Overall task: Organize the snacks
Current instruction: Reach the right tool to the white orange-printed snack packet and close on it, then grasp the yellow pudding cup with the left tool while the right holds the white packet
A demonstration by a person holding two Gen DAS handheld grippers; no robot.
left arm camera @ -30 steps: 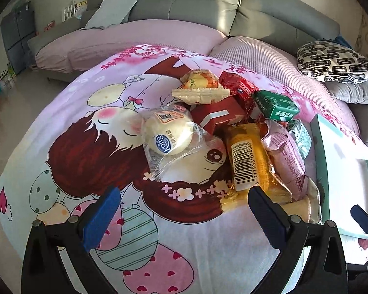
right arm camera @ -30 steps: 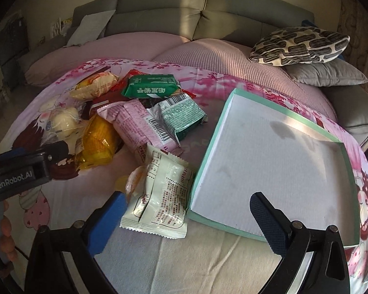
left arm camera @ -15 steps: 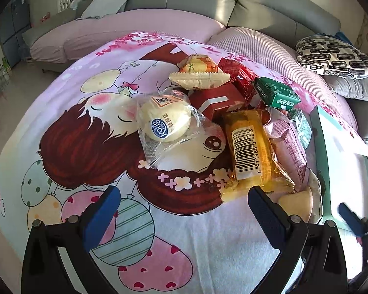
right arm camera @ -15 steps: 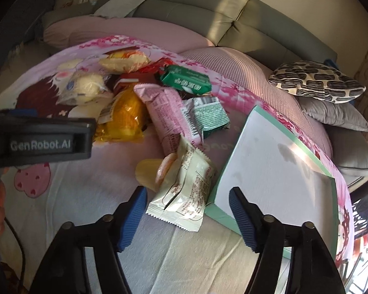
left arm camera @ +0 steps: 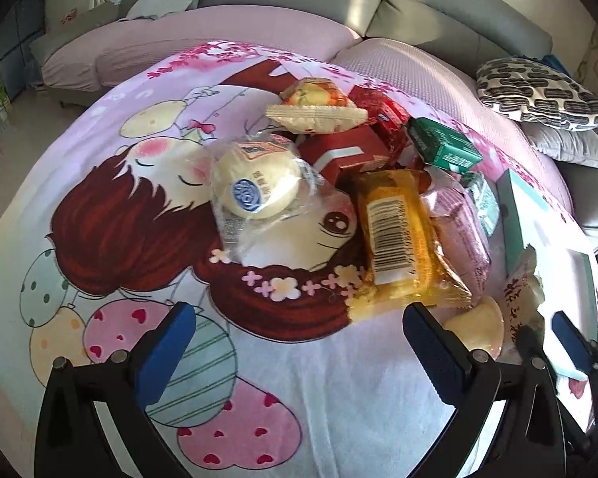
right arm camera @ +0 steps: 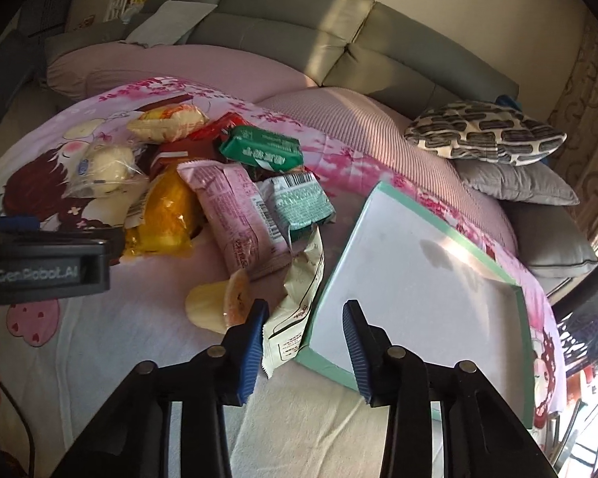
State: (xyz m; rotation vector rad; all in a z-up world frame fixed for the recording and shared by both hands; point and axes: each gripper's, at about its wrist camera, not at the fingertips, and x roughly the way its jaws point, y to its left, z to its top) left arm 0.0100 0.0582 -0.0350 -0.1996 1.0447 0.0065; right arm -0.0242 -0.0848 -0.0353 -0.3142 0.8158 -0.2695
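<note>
A heap of snacks lies on the cartoon bedsheet: a wrapped white bun (left arm camera: 255,187), a yellow packet (left arm camera: 398,235), a pink packet (right arm camera: 239,215), a green box (right arm camera: 263,149), a red box (left arm camera: 339,151) and others. My right gripper (right arm camera: 305,344) is closing its jaws. Between them stand a cream packet (right arm camera: 295,310), crumpled and tipped on edge, and the near corner of the green-rimmed tray (right arm camera: 458,239). The left pad touches the packet; the right pad hangs over the tray, apart from it. My left gripper (left arm camera: 299,342) is open over bare sheet, nothing between its fingers.
A pale round pastry (right arm camera: 207,306) lies just left of the cream packet. The left gripper's black housing (right arm camera: 40,263) sits at the left in the right wrist view. A grey sofa (right arm camera: 299,40) and patterned cushions (right arm camera: 482,131) lie behind. The tray holds nothing.
The right gripper's jaws have narrowed from wide open to close around the cream packet, which has tipped up and crumpled against the tray's edge. The left gripper stays open in place.
</note>
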